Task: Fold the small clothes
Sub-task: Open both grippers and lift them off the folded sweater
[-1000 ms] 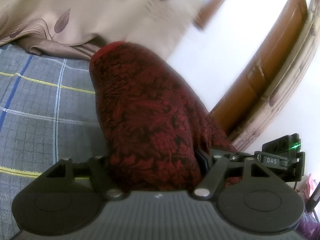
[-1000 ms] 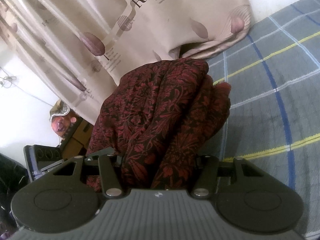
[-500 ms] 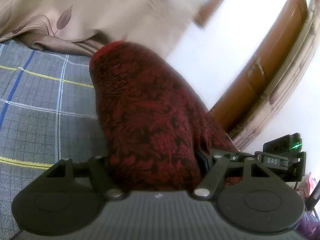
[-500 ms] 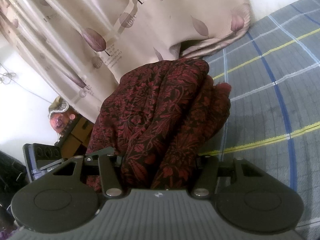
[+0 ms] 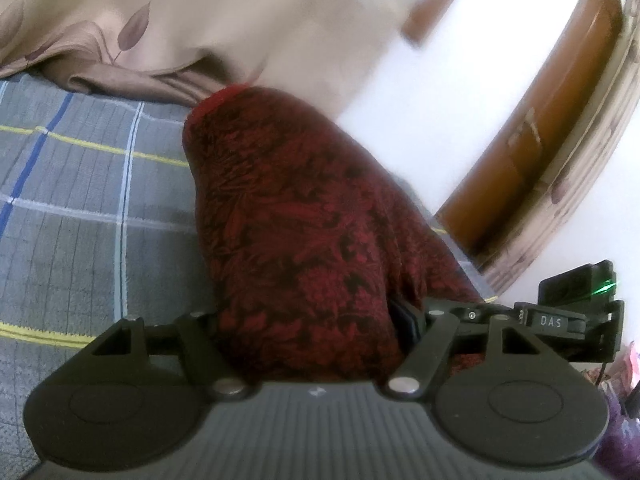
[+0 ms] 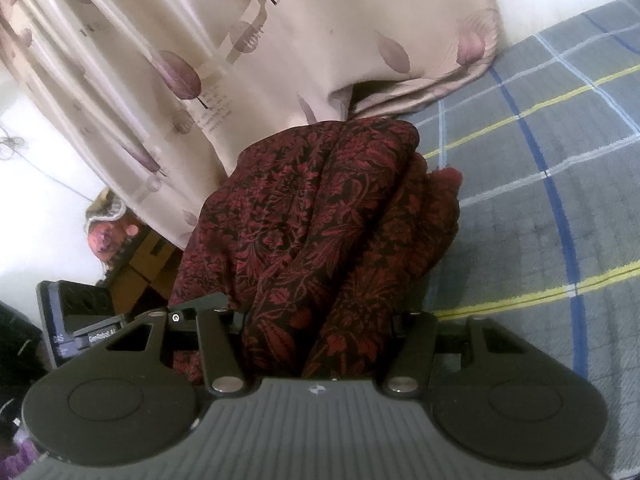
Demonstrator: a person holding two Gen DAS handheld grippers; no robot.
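A dark red garment with a black floral print (image 5: 296, 232) hangs bunched from both grippers above the bed. My left gripper (image 5: 308, 320) is shut on one part of it; the cloth covers its fingers. My right gripper (image 6: 316, 320) is shut on another part of the same garment (image 6: 320, 216), which drapes in thick folds over its fingers. The other gripper shows at the edge of each view, at the right in the left wrist view (image 5: 576, 320) and at the left in the right wrist view (image 6: 80, 328).
A grey plaid bedspread (image 5: 80, 208) with blue, white and yellow lines lies below, also in the right wrist view (image 6: 540, 208). A beige leaf-print curtain (image 6: 280, 40) rests on its far edge. A wooden door frame (image 5: 560, 120) stands beyond the bed.
Both grippers have moved slightly with the garment held; in the left wrist view more of the bedspread shows and the curtain sits higher. The grip has not changed.
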